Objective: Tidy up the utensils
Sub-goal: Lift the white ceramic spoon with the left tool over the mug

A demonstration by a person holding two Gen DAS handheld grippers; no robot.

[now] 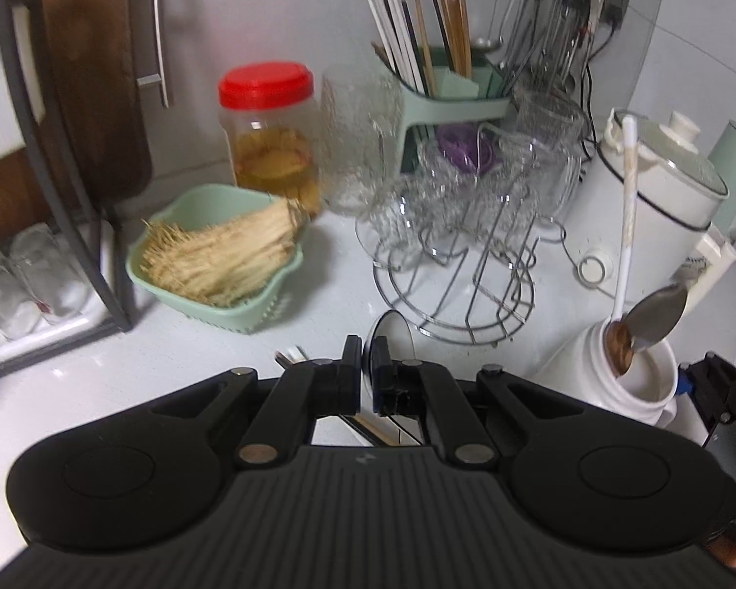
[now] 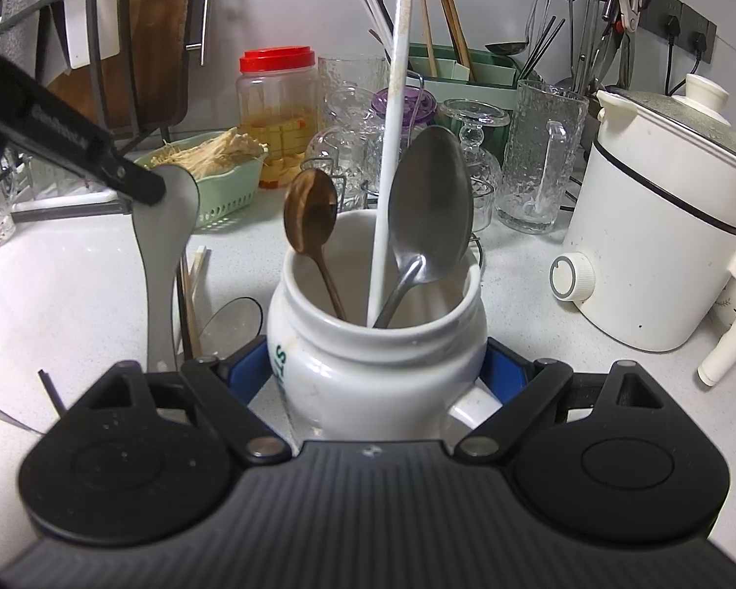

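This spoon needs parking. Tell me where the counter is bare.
Free: the counter between the white jar and the cooker, and the stretch in front of the green basket. Crowded: the back, around the glass rack and red-lidded jar.

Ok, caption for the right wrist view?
Right tool steadies white jar holding two spoons and a chopstick; left tool grips grey spoon.

White countertop (image 2: 539, 275), lightly speckled, meeting a pale wall (image 2: 289, 10) at the back. Dark metal rack (image 1: 68, 186) at left holding a wooden board (image 1: 93, 73). Black socket strip (image 2: 682, 24) on the right wall, plugs and cords attached. Even, soft light; faint shadows behind the clutter
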